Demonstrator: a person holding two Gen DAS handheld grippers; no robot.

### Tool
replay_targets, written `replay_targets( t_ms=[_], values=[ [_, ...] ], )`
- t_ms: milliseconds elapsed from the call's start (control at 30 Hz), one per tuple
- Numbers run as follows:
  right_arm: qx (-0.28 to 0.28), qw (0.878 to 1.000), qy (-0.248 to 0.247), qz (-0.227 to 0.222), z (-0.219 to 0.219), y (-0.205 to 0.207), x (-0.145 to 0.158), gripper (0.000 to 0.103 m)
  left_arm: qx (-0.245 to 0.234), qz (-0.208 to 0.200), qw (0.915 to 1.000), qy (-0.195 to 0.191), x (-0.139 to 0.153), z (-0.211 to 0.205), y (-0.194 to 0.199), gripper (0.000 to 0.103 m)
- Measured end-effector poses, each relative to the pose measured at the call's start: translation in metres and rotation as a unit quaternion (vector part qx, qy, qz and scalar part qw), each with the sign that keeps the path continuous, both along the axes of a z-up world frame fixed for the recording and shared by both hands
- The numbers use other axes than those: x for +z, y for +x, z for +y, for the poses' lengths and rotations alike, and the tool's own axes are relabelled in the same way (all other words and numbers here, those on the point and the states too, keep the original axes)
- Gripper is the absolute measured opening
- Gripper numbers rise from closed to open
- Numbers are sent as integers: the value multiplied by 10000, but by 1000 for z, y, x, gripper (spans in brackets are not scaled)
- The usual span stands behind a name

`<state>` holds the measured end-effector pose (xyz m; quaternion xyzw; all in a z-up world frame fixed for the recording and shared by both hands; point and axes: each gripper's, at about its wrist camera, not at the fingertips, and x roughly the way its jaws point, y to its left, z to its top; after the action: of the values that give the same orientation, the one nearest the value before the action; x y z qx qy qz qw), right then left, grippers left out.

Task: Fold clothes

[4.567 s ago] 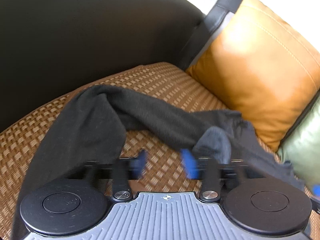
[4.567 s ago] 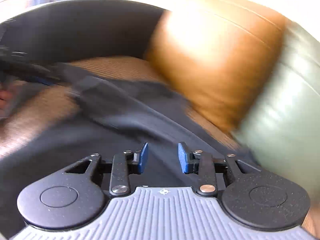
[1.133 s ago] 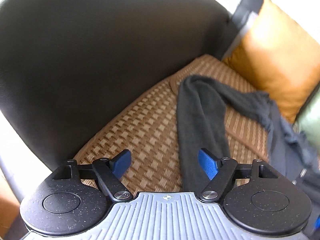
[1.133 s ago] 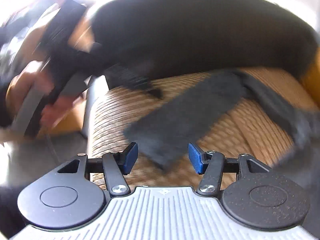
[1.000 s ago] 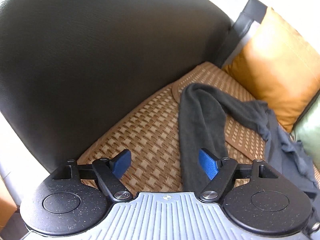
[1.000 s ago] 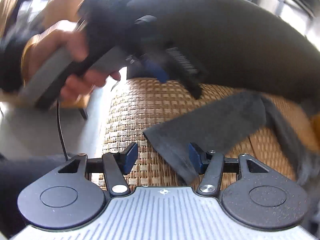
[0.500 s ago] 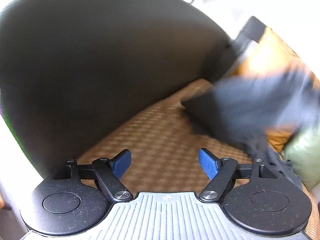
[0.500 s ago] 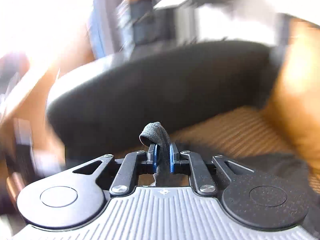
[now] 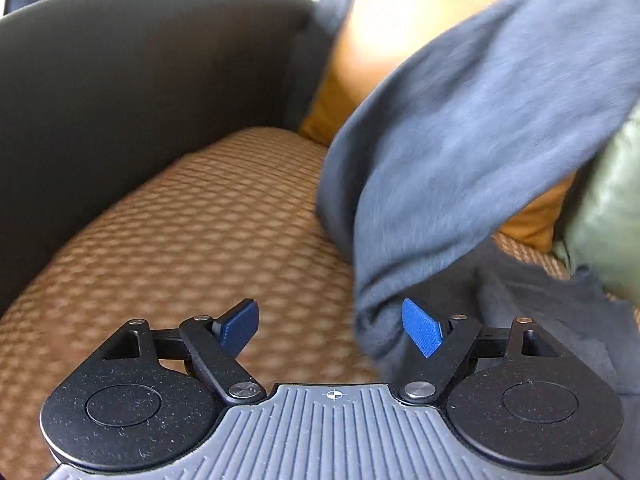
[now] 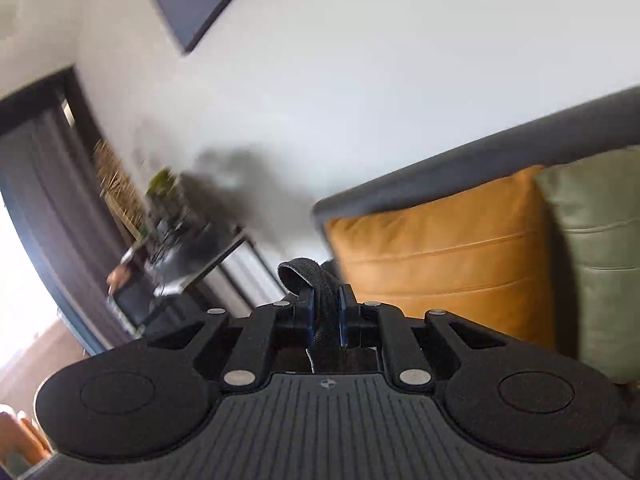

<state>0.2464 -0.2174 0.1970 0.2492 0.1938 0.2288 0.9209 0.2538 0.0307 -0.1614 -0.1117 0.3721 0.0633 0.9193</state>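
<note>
**Garment lifted off the seat by the right gripper**

Garment point(image 9: 460, 152), dark grey and motion-blurred, hangs in a broad band across the left wrist view, running from the upper right corner down toward the seat, with its lower part bunched on the woven cushion at the right. Under it lies the woven brown seat cushion point(image 9: 192, 232), backed by the dark sofa armrest point(image 9: 120, 80). An orange pillow point(image 10: 440, 248) leans against the sofa back, and a green pillow point(image 10: 596, 240) sits just beside it on the right, touching it.

The left gripper point(image 9: 332, 328) hovers low over the seat with its blue pads wide apart and nothing between them; the cloth hangs just beside its right finger. The right gripper point(image 10: 325, 312) is raised and tilted, clamped tight on a folded edge of the garment, a small loop of which sticks up above the fingertips
</note>
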Motion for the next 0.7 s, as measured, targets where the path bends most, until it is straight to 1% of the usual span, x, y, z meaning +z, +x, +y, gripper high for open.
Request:
replay_targets(
  t_ms=[67,133,167,233,267,333,367,400,533,600,633,700],
  values=[
    [-272,9993,238,39,-46,-2,-12,13,-141,80,9990,415,-7,-26,18,87],
    [-543,9974,475,78,-92,-3,-23,13,-179,169,9954,927,-16,-46,31,87],
    [-678,9959,593,98,-116,-4,-29,13,-215,196,9933,1118,-20,-53,35,84],
    [-1004,9921,730,169,-159,-15,-48,13,-469,133,9915,1208,-24,-60,37,44],
    [-1172,9900,751,246,-172,-17,-62,13,-603,139,9907,1209,-25,-63,35,7],
    [-1484,9846,768,516,-207,-28,-93,13,-718,162,9877,1379,-28,-69,34,5],
    [-1634,9810,804,672,-225,-34,-112,11,-762,157,9857,1493,-29,-72,34,4],
    [-1792,9761,886,855,-234,-39,-133,4,-806,151,9836,1607,-31,-75,34,4],
    [-2289,9529,1209,1581,-272,-55,-211,4,-1038,78,9754,1942,-31,-82,31,3],
    [-2267,9491,1094,1895,-271,-57,-239,4,-1112,58,9718,2079,-30,-85,30,3],
    [-2136,9485,992,2119,-267,-57,-253,4,-1144,50,9701,2141,-30,-87,29,3],
    [-1860,9499,562,2449,-239,-53,-271,7,-1150,54,9689,2193,-30,-88,28,3]
  ],
)
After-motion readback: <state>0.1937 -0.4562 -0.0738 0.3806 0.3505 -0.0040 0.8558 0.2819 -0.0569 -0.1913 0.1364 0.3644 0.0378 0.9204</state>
